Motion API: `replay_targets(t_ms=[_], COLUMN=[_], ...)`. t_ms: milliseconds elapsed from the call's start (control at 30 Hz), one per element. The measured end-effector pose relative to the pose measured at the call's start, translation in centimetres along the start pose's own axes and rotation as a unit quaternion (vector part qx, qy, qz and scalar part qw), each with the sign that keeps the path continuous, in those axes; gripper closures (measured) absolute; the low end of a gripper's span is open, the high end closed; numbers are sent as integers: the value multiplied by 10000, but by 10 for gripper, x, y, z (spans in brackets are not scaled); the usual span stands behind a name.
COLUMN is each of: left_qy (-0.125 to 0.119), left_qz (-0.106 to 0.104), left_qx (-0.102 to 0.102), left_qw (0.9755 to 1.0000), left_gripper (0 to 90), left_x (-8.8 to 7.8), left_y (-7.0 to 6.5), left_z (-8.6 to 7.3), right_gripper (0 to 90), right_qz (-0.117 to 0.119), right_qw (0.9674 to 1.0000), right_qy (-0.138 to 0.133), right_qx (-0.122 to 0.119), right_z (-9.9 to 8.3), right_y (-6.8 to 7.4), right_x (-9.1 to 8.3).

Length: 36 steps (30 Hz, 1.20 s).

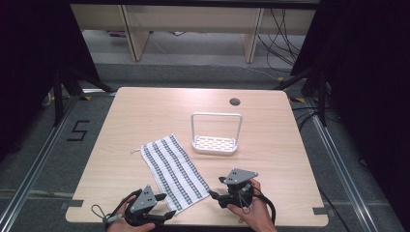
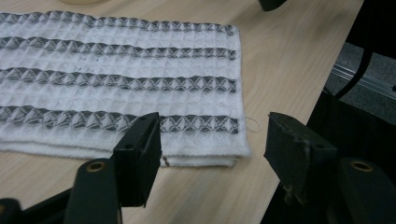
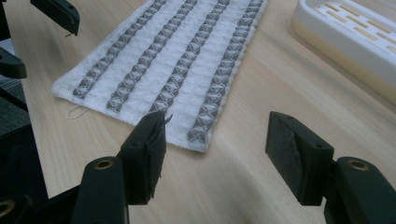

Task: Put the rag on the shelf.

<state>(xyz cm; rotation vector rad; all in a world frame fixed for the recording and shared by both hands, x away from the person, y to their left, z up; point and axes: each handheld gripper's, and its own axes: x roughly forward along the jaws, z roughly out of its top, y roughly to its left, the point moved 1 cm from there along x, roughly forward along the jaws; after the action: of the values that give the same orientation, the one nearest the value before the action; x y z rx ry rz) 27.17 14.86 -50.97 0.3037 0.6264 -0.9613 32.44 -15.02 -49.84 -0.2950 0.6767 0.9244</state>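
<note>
Start of the grasp, nothing lifted yet. The towel (image 1: pixel 172 172) lies flat on the table (image 1: pixel 270 193), a striped strip running from 10 o'clock to 4 o'clock, its near end by the table's front edge between my two tools. My left gripper (image 1: pixel 162 205) sits at 7 o'clock of that end, jaws apart with the near corner between them, pads not pressing. My right gripper (image 1: pixel 215 195) sits at 4 o'clock of it, jaws likewise apart and holding nothing, the other near corner just ahead of them. The white rack (image 1: pixel 215 144) stands apart from the towel at 1 o'clock. I judge both corner grips and every later move with the cloth as left to do.
</note>
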Motion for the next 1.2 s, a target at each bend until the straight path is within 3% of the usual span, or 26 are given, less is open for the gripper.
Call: replay_targets(t_ms=[67, 167, 233, 400, 800, 833, 867, 900, 933, 1000, 1033, 1200], left_qy=[65, 85, 237, 504, 672, 630, 635, 635, 655, 649, 708, 610], left_qz=[4, -56, -23, 31, 100, 109, 145, 145, 140, 178, 229, 306], left_qx=[75, -5, 172, 232, 242, 135, 231, 231, 331, 368, 438, 509], left_qw=[10000, 9999, 9996, 9985, 9974, 9979, 9976, 9976, 9972, 9971, 9963, 9964], left_gripper=[383, 437, 459, 502, 647, 647, 705, 724, 758, 812, 835, 856], left_x=[2, 5, 9, 15, 16, 16, 16, 16, 16, 16, 16, 13], left_y=[-3, -6, -7, -6, -1, -3, -2, -2, 0, 1, 3, 4], left_z=[1, 3, 5, 5, 1, 0, 1, 1, 1, 1, 1, 4], right_gripper=[403, 410, 414, 422, 486, 503, 568, 568, 647, 669, 749, 860], right_qz=[38, 95, 143, 169, 150, 153, 131, 131, 192, 188, 234, 254], right_qw=[10000, 9999, 9998, 9997, 9992, 9990, 9988, 9988, 9989, 9989, 9990, 9989], right_qy=[46, 61, 139, 172, 349, 396, 446, 446, 403, 418, 306, 226], right_qx=[-21, -50, -47, -101, -152, -130, -168, -168, -147, -113, -235, -324], right_z=[2, 3, 5, 6, 8, 7, 6, 6, 5, 5, 4, 4], right_y=[0, 0, 1, 3, 3, 4, 4, 4, 5, 6, 9, 15], right_x=[4, 10, 13, 19, 33, 34, 38, 38, 40, 39, 41, 41])
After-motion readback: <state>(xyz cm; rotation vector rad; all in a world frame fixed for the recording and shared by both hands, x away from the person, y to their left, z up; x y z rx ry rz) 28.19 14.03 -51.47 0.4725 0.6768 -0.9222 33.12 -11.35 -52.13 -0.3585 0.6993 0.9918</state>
